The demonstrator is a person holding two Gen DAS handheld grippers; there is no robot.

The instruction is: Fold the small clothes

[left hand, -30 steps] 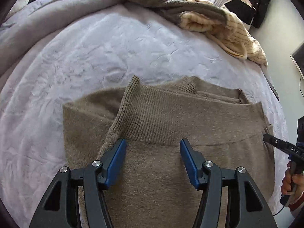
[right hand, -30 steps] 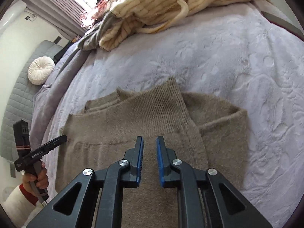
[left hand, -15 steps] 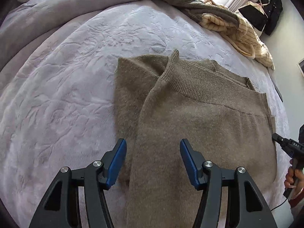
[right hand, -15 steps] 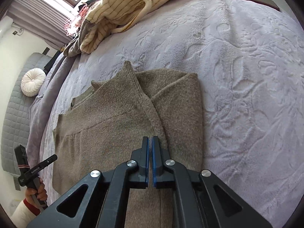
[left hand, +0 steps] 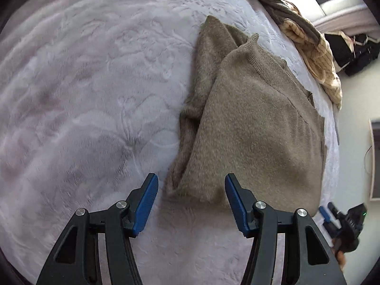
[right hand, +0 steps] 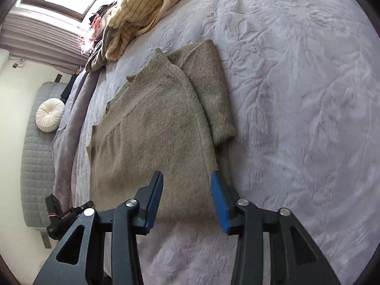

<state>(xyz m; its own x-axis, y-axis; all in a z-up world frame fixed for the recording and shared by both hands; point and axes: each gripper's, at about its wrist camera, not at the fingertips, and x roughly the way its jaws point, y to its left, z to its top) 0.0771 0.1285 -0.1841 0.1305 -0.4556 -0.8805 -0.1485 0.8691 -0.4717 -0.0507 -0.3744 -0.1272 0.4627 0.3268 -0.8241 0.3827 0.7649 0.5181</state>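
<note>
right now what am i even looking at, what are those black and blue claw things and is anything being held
Those claws are two hand-held grippers, one in each of a person's hands, each with a fisheye camera looking out along its two blue-padded fingers. One picture is from the left gripper, the other from the right gripper.

Both look down on a bed with a pale lilac blanket. On it lies a brown knitted sweater, partly folded, with one sleeve laid across its body. A cream striped garment is heaped farther up the bed, and a round white cushion sits by the headboard.

Nothing is held: both grippers are open, hovering near the sweater's near edge.
</note>
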